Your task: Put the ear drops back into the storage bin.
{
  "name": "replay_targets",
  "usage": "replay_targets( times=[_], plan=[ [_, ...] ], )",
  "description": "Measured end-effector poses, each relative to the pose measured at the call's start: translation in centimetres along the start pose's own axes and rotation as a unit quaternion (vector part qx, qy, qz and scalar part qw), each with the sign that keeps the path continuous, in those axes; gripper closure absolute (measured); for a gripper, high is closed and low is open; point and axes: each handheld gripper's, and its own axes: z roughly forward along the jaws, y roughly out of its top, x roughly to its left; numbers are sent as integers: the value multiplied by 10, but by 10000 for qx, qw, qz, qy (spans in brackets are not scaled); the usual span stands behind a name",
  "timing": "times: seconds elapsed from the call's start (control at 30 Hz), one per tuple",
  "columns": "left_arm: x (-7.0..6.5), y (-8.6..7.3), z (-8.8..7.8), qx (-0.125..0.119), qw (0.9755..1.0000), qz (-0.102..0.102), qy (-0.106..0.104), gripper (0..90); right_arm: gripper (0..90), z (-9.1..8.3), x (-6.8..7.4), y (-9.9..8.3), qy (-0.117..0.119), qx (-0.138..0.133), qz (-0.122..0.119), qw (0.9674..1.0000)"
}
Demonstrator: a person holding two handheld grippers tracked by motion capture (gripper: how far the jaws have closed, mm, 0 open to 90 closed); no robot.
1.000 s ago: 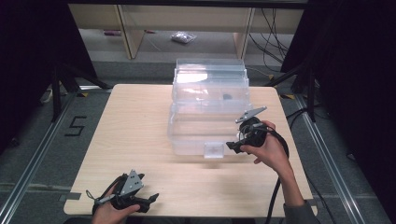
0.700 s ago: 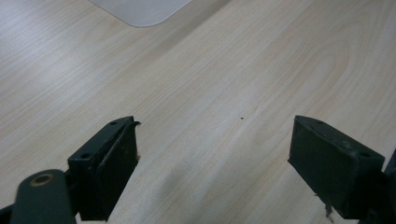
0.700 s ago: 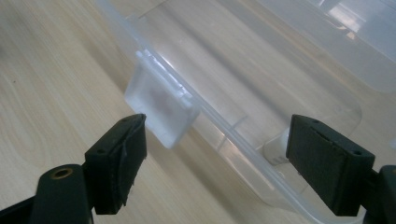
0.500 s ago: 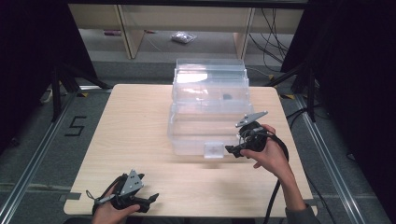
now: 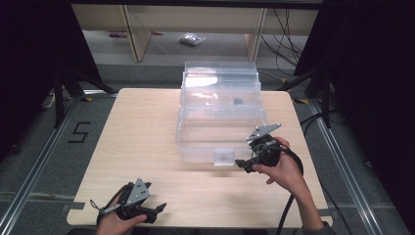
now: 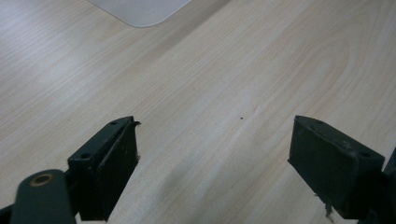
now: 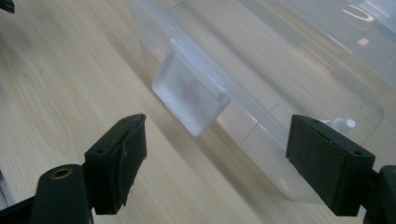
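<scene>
- The right gripper (image 5: 243, 164) has crept a little lower and closer to the front of the clear plastic box (image 5: 220, 125) over the last second; its fingers (image 7: 116, 161) are spread wide, with nothing between them.
- In the right gripper view the frosted latch (image 7: 189, 95) on the box's front wall sits just ahead of the gap between the fingers, not yet touched; in the high view the same latch (image 5: 224, 157) lies just to the left of the gripper tip.
- The box stands at the middle of the wooden surface (image 5: 132, 142), its lid apparently down, with a small dark thing (image 5: 237, 102) inside near the back; what it is cannot be told.
- The left gripper (image 5: 159, 209) has not moved; it rests low at the near left edge, fingers (image 6: 107, 165) spread over bare wood, well apart from the box.
- Judged from this, the approach to the latch is nearly done; the next move probably calls for a short push forward, then closing on the tab or flipping it up to free the lid.
</scene>
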Motion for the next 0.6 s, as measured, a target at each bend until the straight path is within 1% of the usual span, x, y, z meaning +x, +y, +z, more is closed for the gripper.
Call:
replay_targets(
  times=[0.03,0.07,0.1,0.13,0.17,0.2,0.23,0.27,0.3,0.33,0.37,0.4,0.43,0.47,0.5,0.53,0.57,0.6],
  plan=[
    [-1,0,0,-36,10000,-54,-22,150,213,-1,-1,-1,-31,-21,-83,10000],
    [-1,-1,1,-91,9999,-77,-63,150,213,0,1,-2,9,-42,36,10000],
    [-1,-1,0,-73,9999,-75,-67,150,213,0,-1,-3,28,-121,-172,9998],
    [-1,0,-1,-15,10000,-52,-54,150,213,-1,-1,-3,22,-104,-223,9997],
    [1,0,-1,30,10000,34,-36,150,213,-1,-1,-4,60,-115,-209,9997],
    [0,0,0,-6,10000,-14,-17,150,213,-1,0,-5,53,-130,-194,9997],
    [0,0,-1,10,10000,-6,-39,150,213,-1,3,-6,-38,-106,-57,9999],
    [-2,-1,0,-70,9999,-72,-71,150,212,-3,3,-6,23,-55,-79,10000],
    [-1,-1,0,-84,9999,-73,-55,150,212,-1,1,-7,49,-134,-251,9996],
    [1,0,-1,39,10000,45,-27,150,212,-1,2,-7,26,-180,-242,9995],
    [0,0,0,0,10000,-1,2,150,211,-2,3,-8,72,-132,-224,9996],
    [0,0,0,10,10000,15,-2,150,211,-3,4,-8,41,-110,-178,9998],
    [-1,-1,1,-77,9999,-60,-45,149,211,-1,5,-9,37,-189,-225,9996],
    [-2,-1,0,-84,9999,-76,-56,150,211,-1,5,-10,104,-143,-255,9995],
    [0,0,-1,19,10000,-14,-62,150,211,-1,6,-10,81,-146,-268,9995],
    [0,0,0,0,10000,1,0,150,211,-1,7,-11,101,-124,-230,9996],
    [0,0,0,11,10000,14,0,150,211,-3,9,-12,56,-117,-166,9998],
    [-1,-1,1,-65,10000,-39,-39,150,211,-1,9,-13,-7,-195,-235,9995]
  ],
)
